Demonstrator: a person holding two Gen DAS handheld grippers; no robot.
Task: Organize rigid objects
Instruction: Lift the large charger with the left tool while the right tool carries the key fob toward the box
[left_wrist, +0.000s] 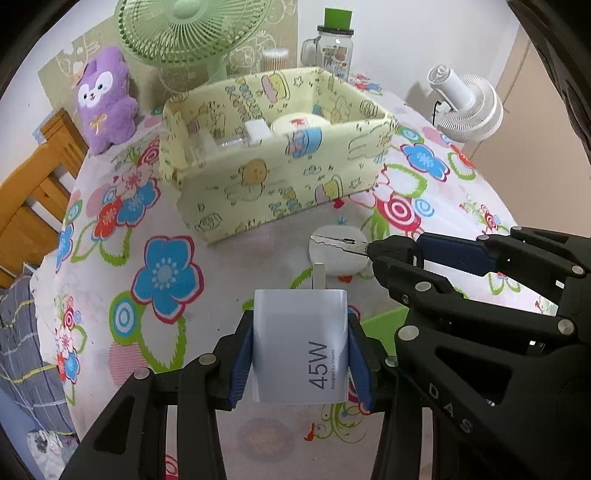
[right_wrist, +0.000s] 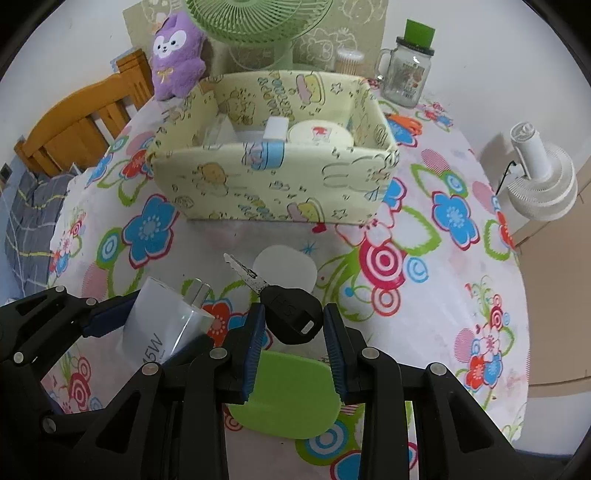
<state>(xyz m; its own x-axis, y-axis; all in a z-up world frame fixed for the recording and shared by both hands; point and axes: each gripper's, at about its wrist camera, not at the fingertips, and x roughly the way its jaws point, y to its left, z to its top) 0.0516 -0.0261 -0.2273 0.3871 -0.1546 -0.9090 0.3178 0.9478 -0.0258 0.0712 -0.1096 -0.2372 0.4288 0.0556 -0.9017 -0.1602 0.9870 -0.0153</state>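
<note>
My right claw (right_wrist: 293, 325) grips black key (right_wrist: 291, 314) w/ blade fwd, above green pad (right_wrist: 288, 398); yellow box (right_wrist: 273, 184) ahead on worktop (right_wrist: 461, 314).

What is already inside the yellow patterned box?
Inside the yellow box a white block, a round cream lid or container and something clear at the left are visible. The front wall hides their lower parts and the box floor.

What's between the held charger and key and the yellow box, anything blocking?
Nothing visible blocks either. The left gripper holds the 45W charger and the right gripper the key, both off the tablecloth. Only a flat white oval pad lies before the open-topped box.
</note>
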